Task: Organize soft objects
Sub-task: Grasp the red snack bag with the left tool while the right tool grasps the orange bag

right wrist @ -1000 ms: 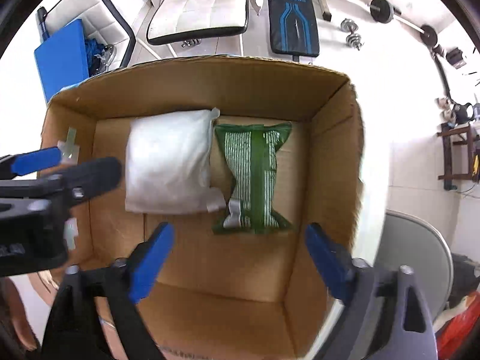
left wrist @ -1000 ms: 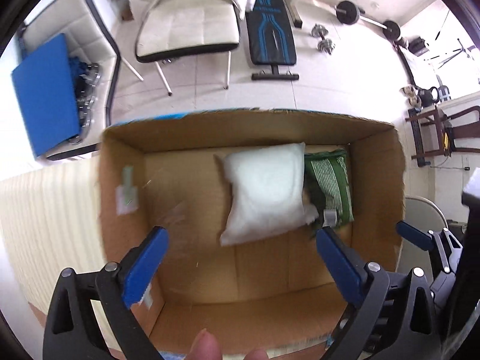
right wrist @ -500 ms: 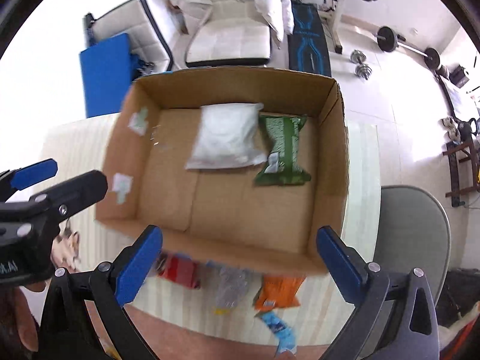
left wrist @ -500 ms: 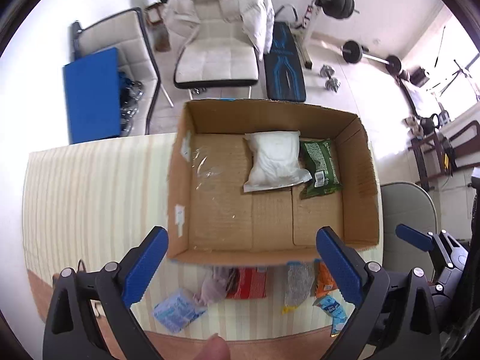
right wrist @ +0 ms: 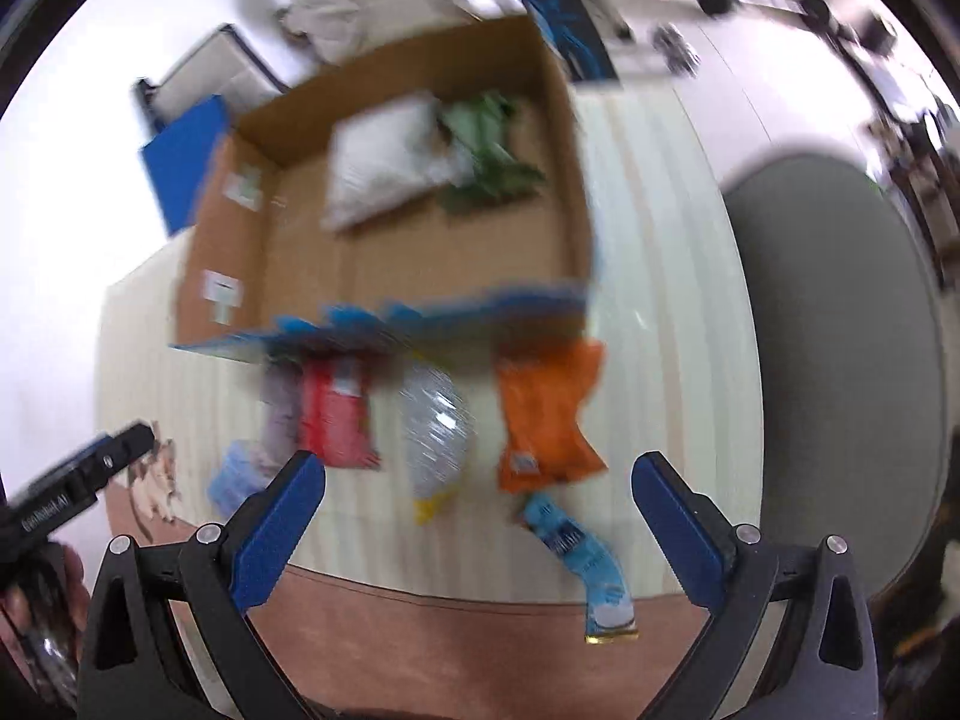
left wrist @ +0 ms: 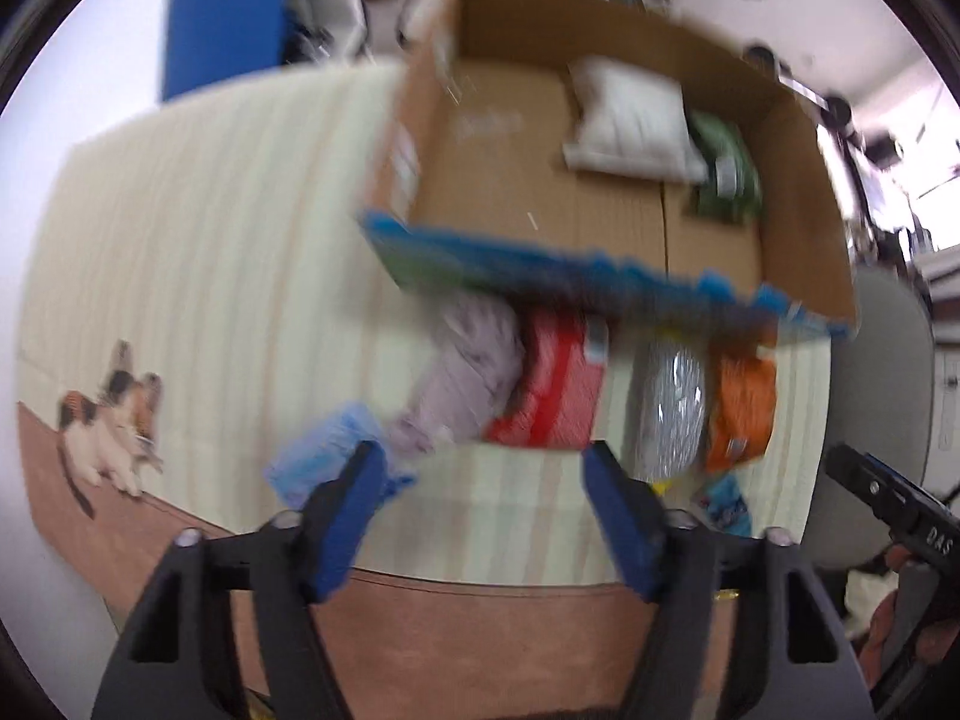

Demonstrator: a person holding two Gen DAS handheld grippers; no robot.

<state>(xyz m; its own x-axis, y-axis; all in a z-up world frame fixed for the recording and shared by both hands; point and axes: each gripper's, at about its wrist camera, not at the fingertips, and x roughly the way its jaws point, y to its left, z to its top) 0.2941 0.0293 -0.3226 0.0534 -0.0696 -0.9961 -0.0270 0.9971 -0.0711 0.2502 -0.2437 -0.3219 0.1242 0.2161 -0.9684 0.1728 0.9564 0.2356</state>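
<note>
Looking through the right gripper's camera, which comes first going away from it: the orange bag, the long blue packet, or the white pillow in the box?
1. Long blue packet, just ahead of the right gripper, at the mat's near edge.
2. Orange bag, mid-table, before the cardboard box.
3. White pillow, inside the box, farthest.

A striped cream tablecloth (left wrist: pixel 210 228) covers the table (left wrist: pixel 480 630), with a calico cat picture (left wrist: pixel 111 426) at its near left. Far left stands a blue panel (left wrist: pixel 225 24); a grey chair (right wrist: pixel 840 324) sits right.
</note>
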